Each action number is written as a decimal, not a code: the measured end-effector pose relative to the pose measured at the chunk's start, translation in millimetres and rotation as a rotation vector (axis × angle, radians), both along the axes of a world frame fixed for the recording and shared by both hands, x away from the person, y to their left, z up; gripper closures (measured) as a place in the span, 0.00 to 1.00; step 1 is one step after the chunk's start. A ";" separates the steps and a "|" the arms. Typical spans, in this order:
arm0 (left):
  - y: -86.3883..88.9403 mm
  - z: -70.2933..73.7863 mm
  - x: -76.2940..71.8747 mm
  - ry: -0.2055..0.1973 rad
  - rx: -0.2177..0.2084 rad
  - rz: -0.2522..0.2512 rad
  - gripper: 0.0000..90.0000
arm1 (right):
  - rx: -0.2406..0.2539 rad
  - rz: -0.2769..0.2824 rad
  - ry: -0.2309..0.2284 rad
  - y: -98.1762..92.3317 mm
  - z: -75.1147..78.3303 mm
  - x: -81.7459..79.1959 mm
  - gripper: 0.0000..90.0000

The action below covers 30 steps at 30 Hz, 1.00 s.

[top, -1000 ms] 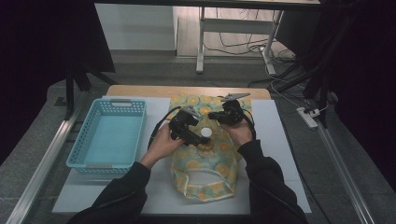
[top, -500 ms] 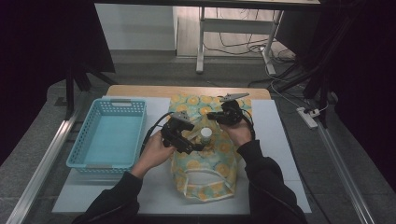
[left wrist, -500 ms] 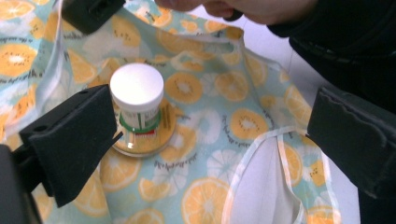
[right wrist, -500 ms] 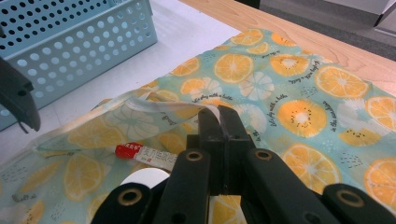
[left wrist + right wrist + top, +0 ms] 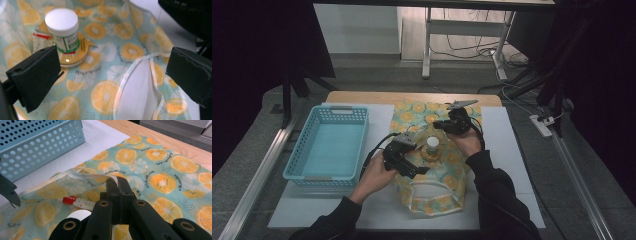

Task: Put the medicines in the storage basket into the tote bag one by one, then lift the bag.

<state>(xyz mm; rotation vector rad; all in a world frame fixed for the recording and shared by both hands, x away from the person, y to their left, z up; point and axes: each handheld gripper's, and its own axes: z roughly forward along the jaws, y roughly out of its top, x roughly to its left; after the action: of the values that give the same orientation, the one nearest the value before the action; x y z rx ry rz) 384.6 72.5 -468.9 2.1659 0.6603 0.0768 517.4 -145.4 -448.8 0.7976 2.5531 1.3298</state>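
Note:
A fabric bag printed with orange slices lies on the white mat, its opening toward the person. A white-capped bottle stands in its middle on a round orange-lidded jar. A red-and-white tube lies beside the bottle. My left gripper hovers open over the bag, just left of the bottle, with nothing between its jaws. My right gripper is beyond the bottle, shut on a raised fold of the bag's white-edged hem.
A light blue perforated basket stands on the left of the mat, its near wall close to the bag. A wooden strip shows at the table's far edge. White mat lies bare to the right.
My left gripper has drawn back toward the person and to the left, away from the bottle. The right gripper has kept its hold and place.

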 end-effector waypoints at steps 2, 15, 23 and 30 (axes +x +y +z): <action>-0.6 -3.3 -1.0 0.018 0.007 0.000 0.00 | -0.002 0.000 0.000 -0.3 0.1 0.1 1.00; 0.1 -19.9 -4.9 0.028 0.047 0.019 0.00 | -0.002 0.001 -0.001 -0.1 -0.3 0.0 1.00; -10.0 -36.5 -6.1 0.035 0.100 -0.008 0.00 | -0.006 0.007 0.000 1.0 -0.7 -1.6 1.00; -12.2 -49.6 -4.4 0.030 0.136 -0.029 0.00 | -0.008 0.011 0.001 2.4 -1.0 -2.9 1.00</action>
<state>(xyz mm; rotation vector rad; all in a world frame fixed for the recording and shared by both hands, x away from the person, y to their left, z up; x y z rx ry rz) 380.1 60.3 -518.4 2.3112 0.6564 0.0761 514.5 -143.0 -449.7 0.7849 2.5658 1.3214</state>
